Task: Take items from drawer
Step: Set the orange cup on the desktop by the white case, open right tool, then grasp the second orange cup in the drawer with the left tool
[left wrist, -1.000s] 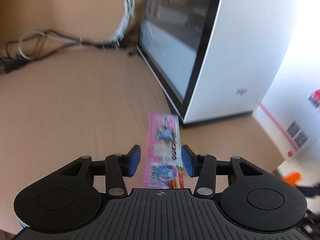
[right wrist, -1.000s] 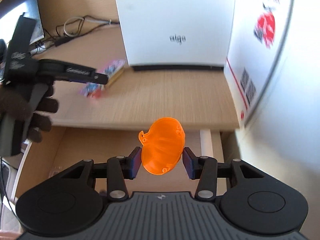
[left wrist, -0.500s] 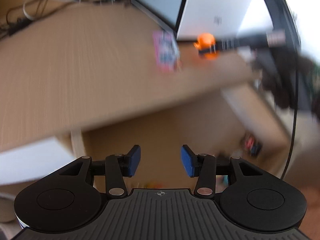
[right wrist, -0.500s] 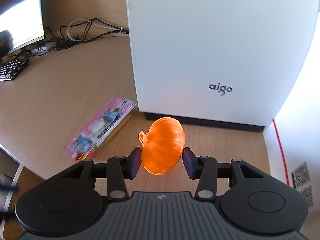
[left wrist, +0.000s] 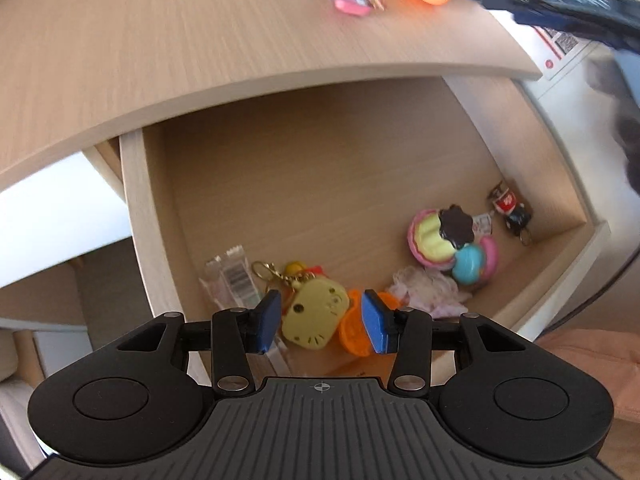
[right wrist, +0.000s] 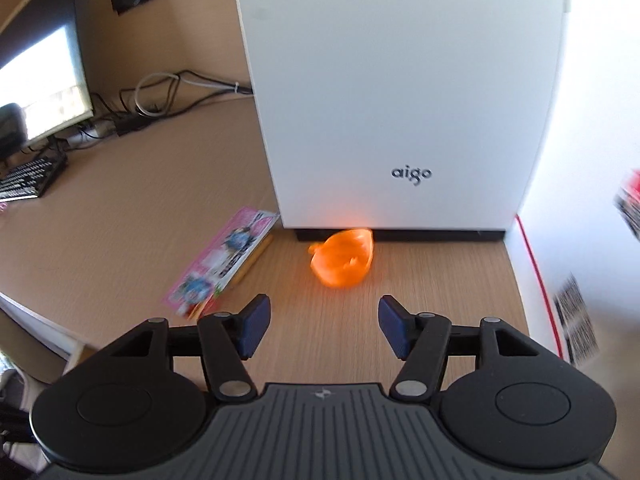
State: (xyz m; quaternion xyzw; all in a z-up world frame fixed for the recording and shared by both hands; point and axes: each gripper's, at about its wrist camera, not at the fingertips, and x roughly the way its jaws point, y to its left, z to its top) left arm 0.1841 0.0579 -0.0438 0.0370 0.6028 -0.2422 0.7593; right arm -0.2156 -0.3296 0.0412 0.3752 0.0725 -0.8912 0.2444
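The open wooden drawer (left wrist: 136, 216) holds small items at its near end: a yellow cat keychain (left wrist: 314, 312), an orange plastic piece (left wrist: 354, 330), a clear wrapper (left wrist: 232, 280), a pink lace bit (left wrist: 424, 290), a pink shell toy (left wrist: 448, 240) and a small dark figure (left wrist: 512, 208). My left gripper (left wrist: 320, 322) hangs open above the keychain, empty. On the desk lie the pink packet (right wrist: 224, 256) and the orange shell (right wrist: 342, 258). My right gripper (right wrist: 322, 328) is open just short of the orange shell, holding nothing.
A white computer case (right wrist: 400, 92) stands right behind the orange shell. A white box with labels (right wrist: 576, 312) lines the right side. Cables (right wrist: 160, 96), a monitor (right wrist: 44, 80) and a keyboard (right wrist: 28, 176) sit at the far left. The desk edge (left wrist: 280, 80) overhangs the drawer's back.
The right gripper opened and let the orange shell drop onto the desk by the case. The left gripper, having left the pink packet, swung down over the open drawer.
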